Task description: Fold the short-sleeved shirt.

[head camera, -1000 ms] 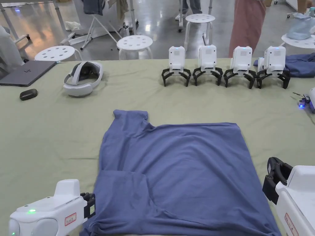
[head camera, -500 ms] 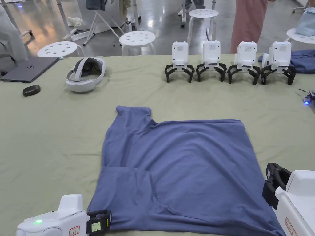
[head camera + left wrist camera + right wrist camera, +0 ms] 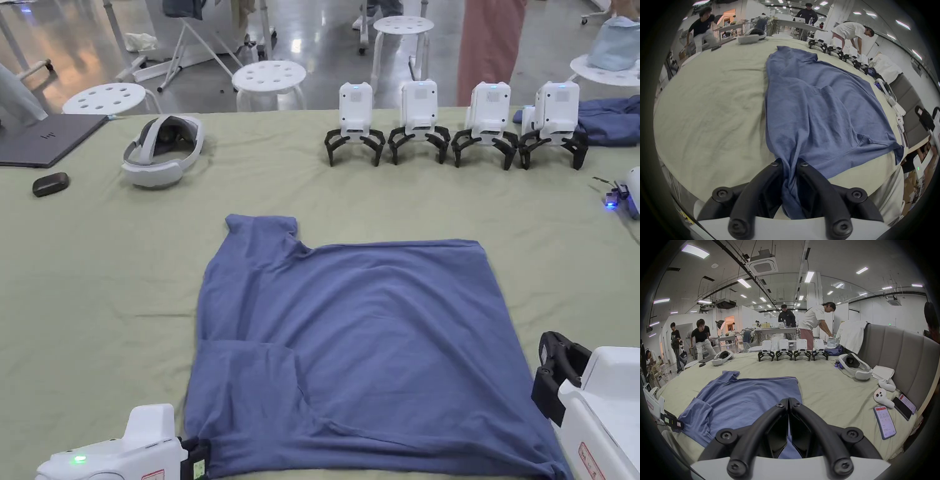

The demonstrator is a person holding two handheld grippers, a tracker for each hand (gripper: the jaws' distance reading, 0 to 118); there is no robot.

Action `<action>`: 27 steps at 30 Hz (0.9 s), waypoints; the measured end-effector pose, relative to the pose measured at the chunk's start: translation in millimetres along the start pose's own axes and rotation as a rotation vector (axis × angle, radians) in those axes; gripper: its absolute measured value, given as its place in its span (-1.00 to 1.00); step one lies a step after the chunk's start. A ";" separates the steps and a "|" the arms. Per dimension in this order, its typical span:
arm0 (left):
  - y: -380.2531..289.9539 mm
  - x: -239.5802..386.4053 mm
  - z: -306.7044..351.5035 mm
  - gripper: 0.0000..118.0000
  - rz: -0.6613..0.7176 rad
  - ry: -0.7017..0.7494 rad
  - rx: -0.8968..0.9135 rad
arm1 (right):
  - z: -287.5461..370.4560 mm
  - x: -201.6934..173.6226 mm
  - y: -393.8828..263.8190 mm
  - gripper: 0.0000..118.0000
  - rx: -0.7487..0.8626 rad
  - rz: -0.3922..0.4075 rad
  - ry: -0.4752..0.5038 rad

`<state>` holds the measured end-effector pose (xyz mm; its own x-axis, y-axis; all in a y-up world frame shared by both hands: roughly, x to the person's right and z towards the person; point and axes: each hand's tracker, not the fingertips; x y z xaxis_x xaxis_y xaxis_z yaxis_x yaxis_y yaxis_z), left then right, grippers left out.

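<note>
Head view: blue cotton short-sleeved shirt (image 3: 362, 350) runs off the bottom edge, so its near hem is cut off. Left white-bodied gripper (image 3: 199, 461) is mostly out of frame at the shirt's near-left corner, jaw tips partly under cloth. Right white-bodied gripper (image 3: 558, 369) is cropped at the shirt's right edge, its tips blocked by its own black linkage. In the left gripper view, bunched shirt fabric (image 3: 790, 186) fills the gap between the jaws, hiding their inner faces. Dark flat laptop (image 3: 44, 139), far left of the shirt, is clipped by the frame. Phone (image 3: 884, 421) screen right of the shirt: too small to make out.
</note>
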<state>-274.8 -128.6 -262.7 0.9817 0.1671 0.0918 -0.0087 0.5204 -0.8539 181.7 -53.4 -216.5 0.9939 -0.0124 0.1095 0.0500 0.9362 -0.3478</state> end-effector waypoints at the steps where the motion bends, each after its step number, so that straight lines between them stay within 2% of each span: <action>1: 0.9 -0.1 3.5 -0.82 0.004 -0.003 0.002 | 0.7 1.1 0.3 -0.92 0.000 -0.003 0.000; 8: 13.0 0.3 25.5 -0.82 0.021 -0.030 0.065 | 3.0 12.7 -3.4 -0.92 -0.048 -0.028 0.014; 16: 16.7 6.5 31.6 -0.82 0.008 -0.037 0.095 | 6.3 37.1 -39.5 -0.85 -0.279 -0.080 0.007; 18: 15.7 6.6 31.7 -0.82 0.008 -0.036 0.095 | 6.3 42.2 -49.0 -0.62 -0.341 -0.114 0.026; 19: 15.2 6.5 31.7 -0.82 0.009 -0.037 0.095 | 6.3 44.1 -53.3 -0.41 -0.369 -0.122 0.034; 21: 14.7 6.8 32.4 -0.82 0.012 -0.037 0.096 | 7.7 45.1 -62.2 0.27 -0.376 -0.143 0.014; 23: 14.4 7.4 33.5 -0.82 0.014 -0.037 0.098 | 7.0 46.0 -69.2 0.73 -0.422 -0.154 0.020; 27: 15.2 7.6 34.4 -0.82 0.014 -0.039 0.100 | 11.5 44.0 -80.8 0.76 -0.476 -0.142 0.023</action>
<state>-274.0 -90.7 -257.4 0.9731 0.2064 0.1022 -0.0430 0.5988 -0.7998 220.3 -125.5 -172.9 0.9756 -0.1414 0.1680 0.2194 0.6602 -0.7183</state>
